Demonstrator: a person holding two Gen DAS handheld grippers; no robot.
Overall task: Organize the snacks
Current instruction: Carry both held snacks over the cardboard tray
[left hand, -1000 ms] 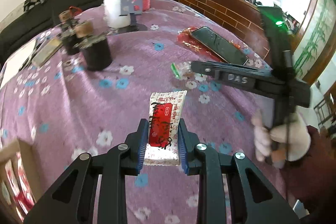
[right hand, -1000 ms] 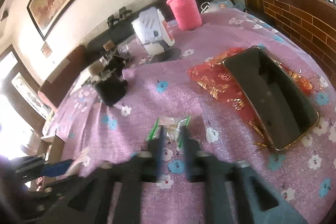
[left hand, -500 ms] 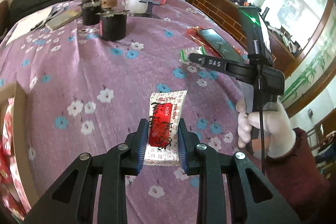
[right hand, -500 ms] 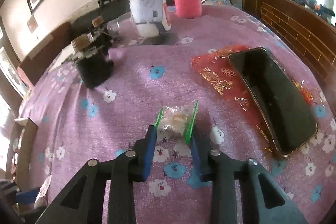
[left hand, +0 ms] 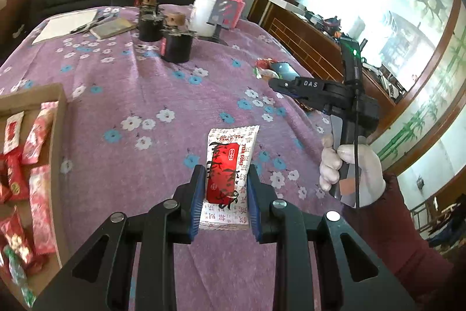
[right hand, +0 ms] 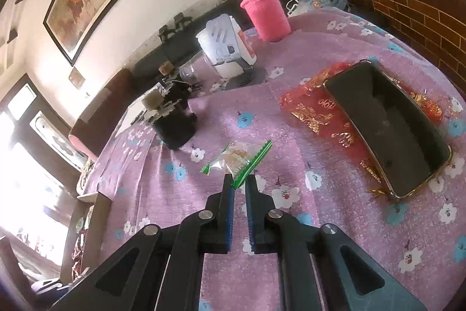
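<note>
We saw the left gripper (left hand: 223, 198) clenched on a glossy red-and-white snack packet (left hand: 228, 177) above the tabletop (left hand: 122, 95); the right gripper (right hand: 238, 188) pinched a clear green-edged wrapper (right hand: 237, 159), contents indistinct.

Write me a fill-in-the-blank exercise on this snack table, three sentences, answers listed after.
1. The left gripper is shut on a red and white snack packet, while the cardboard box of snacks lies to its ____ in the left wrist view.
2. The right gripper pinches a clear snack wrapper with ____ sealed edges.
3. The phone lies on a ____ and gold pouch.

Answers: left; green; red
</note>
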